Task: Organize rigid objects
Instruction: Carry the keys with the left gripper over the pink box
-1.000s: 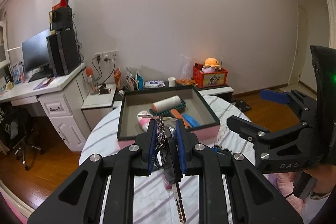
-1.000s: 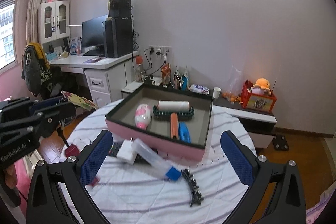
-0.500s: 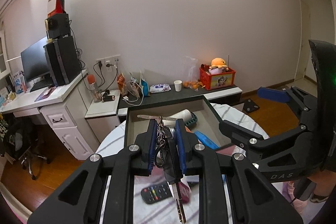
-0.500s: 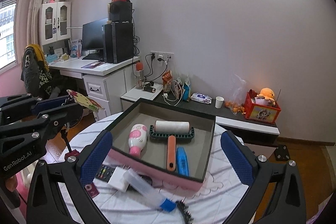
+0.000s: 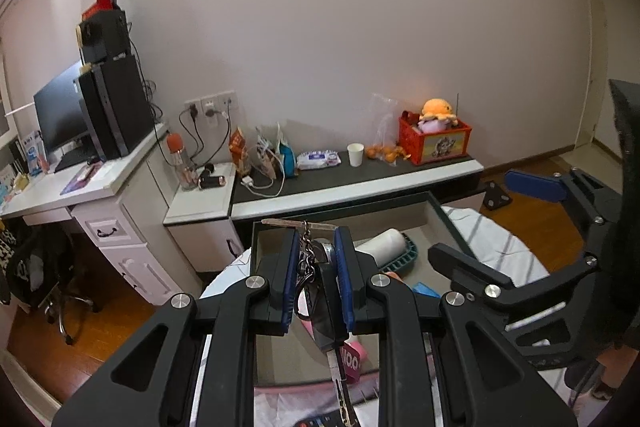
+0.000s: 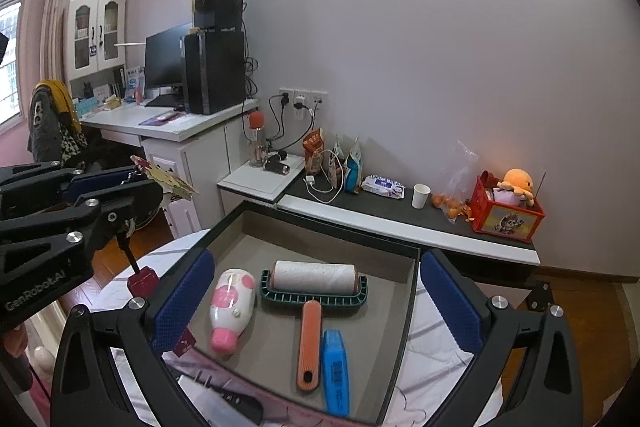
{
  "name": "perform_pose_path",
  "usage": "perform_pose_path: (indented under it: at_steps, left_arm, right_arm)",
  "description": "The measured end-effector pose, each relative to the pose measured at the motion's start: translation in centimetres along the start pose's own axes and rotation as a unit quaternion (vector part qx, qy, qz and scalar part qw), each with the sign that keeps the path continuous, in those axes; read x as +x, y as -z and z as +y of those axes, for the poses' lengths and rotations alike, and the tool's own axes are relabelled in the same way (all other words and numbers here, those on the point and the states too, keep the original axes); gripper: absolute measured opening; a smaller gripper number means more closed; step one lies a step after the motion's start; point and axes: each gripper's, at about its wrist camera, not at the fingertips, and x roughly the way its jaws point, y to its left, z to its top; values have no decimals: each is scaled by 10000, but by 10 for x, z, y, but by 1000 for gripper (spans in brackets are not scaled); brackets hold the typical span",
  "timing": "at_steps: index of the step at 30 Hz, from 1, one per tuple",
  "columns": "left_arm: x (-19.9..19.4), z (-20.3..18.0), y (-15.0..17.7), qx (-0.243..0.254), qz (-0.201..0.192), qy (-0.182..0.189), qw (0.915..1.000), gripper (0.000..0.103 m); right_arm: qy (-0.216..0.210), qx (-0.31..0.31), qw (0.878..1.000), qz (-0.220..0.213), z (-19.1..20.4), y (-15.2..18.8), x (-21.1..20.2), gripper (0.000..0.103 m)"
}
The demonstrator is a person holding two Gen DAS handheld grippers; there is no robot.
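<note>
My left gripper (image 5: pixel 316 263) is shut on a bunch of keys (image 5: pixel 320 291) with a black fob, a key chain and a pink tag; it hangs over the near left part of the pink box (image 5: pixel 434 211). The left gripper also shows in the right wrist view (image 6: pixel 132 183), with the keys (image 6: pixel 140 275) dangling left of the box (image 6: pixel 412 307). My right gripper (image 6: pixel 316 303) is open and empty above the box. Inside lie a pink-white bottle (image 6: pixel 232 307), a lint roller (image 6: pixel 316 287) on a green stand and a blue bar (image 6: pixel 335 371).
The box stands on a round table with a striped cloth (image 6: pixel 448 351). A remote (image 5: pixel 320 421) and a black comb (image 6: pixel 240 405) lie near its front side. Behind it stand a low dark shelf (image 6: pixel 400 211) with a cup, snacks and a red toy crate, and a white desk (image 6: pixel 176 135).
Both grippers have moved forward and up over the box. The keys now hang above the box's near left part. The loose things on the cloth have slid below the frame.
</note>
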Motion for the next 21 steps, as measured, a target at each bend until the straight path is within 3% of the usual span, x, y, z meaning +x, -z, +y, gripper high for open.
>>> perform_pose_path:
  at_steps: [10, 21]
  left_arm:
    - [68, 13, 14, -224, 542, -97, 9982, 18]
    - [105, 20, 26, -216, 949, -278, 9949, 20]
  right_arm:
    - [-34, 13, 9994, 343, -6, 7, 44, 103]
    - [-88, -22, 9985, 548, -6, 12, 61, 103]
